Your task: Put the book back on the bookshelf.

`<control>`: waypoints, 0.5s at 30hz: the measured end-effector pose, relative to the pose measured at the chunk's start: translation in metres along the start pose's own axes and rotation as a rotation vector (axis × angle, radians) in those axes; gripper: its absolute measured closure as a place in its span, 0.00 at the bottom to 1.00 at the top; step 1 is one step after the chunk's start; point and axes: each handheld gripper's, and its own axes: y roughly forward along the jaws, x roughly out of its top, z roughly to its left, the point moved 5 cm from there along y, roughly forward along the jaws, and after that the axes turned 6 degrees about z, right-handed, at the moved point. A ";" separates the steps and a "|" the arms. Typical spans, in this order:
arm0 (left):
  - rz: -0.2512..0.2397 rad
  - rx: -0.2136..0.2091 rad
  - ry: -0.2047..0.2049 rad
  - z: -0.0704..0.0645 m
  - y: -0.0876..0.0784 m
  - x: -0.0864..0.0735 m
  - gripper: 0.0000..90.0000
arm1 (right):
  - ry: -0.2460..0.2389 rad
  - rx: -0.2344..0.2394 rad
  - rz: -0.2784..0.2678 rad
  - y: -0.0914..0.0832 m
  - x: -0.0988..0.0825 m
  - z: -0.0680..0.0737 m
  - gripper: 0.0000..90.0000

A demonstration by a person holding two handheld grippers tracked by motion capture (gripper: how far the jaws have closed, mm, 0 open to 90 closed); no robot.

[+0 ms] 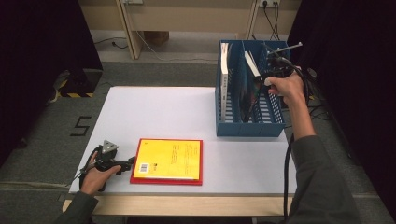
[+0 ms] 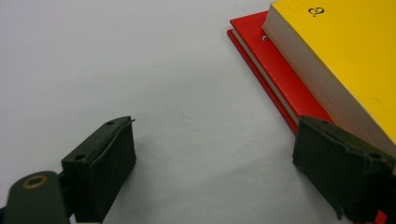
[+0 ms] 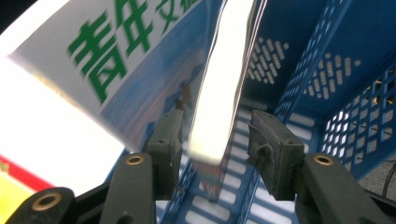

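A yellow book (image 1: pixel 168 158) lies flat on a red book (image 1: pixel 166 181) near the table's front edge. My left gripper (image 1: pixel 130 162) rests on the table just left of them. In the left gripper view it (image 2: pixel 215 144) stands wide open, one jaw next to the red book (image 2: pixel 280 70) and yellow book (image 2: pixel 345 60). My right gripper (image 1: pixel 256 81) reaches into the middle compartment of the blue rack (image 1: pixel 250 128). A leaning book (image 1: pixel 251 63) stands there. Its white page edge (image 3: pixel 224 84) sits between the right gripper's (image 3: pixel 215 135) jaws with gaps on both sides.
A white-spined book (image 1: pixel 224 79) stands in the rack's left compartment. A cover with green characters (image 3: pixel 140 60) leans beside the page edge. The perforated rack walls (image 3: pixel 327 70) close in around the right gripper. The white table (image 1: pixel 154 112) ends at a wooden front edge.
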 end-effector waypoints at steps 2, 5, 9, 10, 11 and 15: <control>0.001 -0.001 0.001 0.000 0.000 0.000 0.13 | -0.022 0.002 0.009 0.000 -0.007 0.000 0.61; 0.001 -0.001 0.000 0.000 0.000 0.000 0.13 | -0.035 0.008 0.007 0.005 -0.014 0.001 0.68; 0.000 0.000 0.000 0.000 0.000 0.000 0.13 | -0.097 -0.041 0.027 0.019 -0.017 0.006 0.78; 0.000 0.000 0.000 0.000 0.000 0.000 0.13 | -0.097 -0.039 0.026 0.023 -0.016 0.008 0.78; 0.000 0.000 0.000 0.000 0.000 0.000 0.13 | -0.097 -0.039 0.022 0.024 -0.015 0.011 0.78; 0.001 -0.001 0.001 0.000 0.000 0.000 0.13 | -0.113 -0.046 0.024 0.031 -0.008 0.020 0.77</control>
